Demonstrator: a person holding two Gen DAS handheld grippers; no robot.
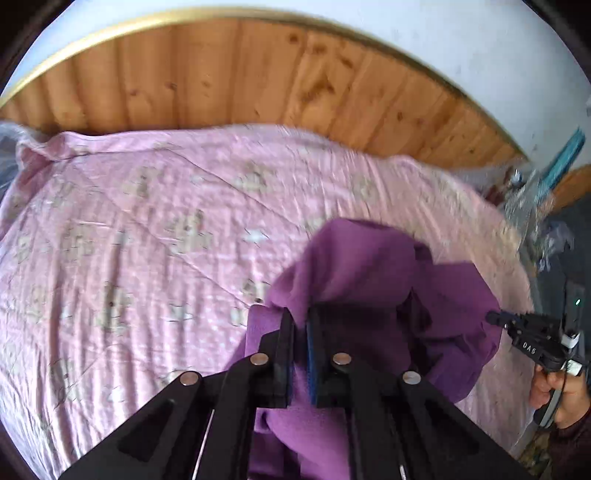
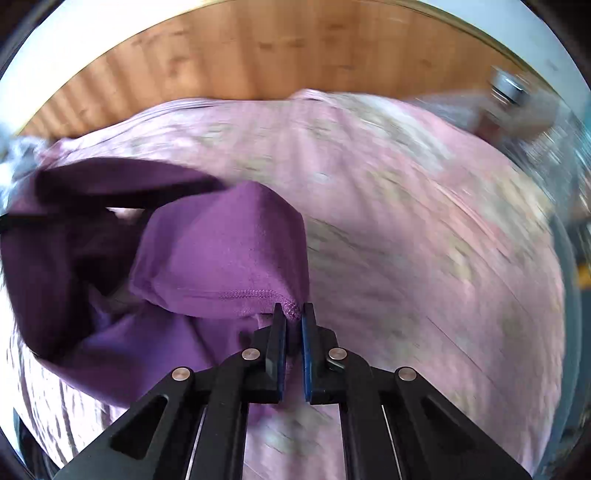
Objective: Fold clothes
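left gripper [image 1: 301, 317]: jaws nearly together, a fold of the purple garment [image 1: 369, 266] pinched between the blue pads; cloth bulges up over and ahead of the fingertips and hangs below them.
right gripper [image 2: 293, 314]: jaws drawn close on a stitched hem edge of the same garment; the hem seam runs just left of the fingertips.
right gripper, seen from the left wrist view: black body at far right [image 1: 532, 338], held by a hand [image 1: 557, 391] in a dark sleeve; its tip sits by the garment's right edge, and whether it touches there cannot be told from this view.
garment position: bunched, lifted off the bed between the two grippers; in the right wrist view the bulk droops to the left of the right gripper, with a darker shaded fold further left.
bedspread [image 1: 147, 229]: pink, quilted, small bear print, spread beneath and ahead of both grippers.
headboard [image 1: 229, 74]: knotty wood boards, beyond the bedspread, far side from the left gripper.
wall [image 1: 461, 29]: pale, above the headboard.
clutter [image 1: 535, 192]: mixed items ahead and right of the left gripper, too blurred to name.
image quality: right wrist view heavily smeared; bedspread pattern unreadable there.
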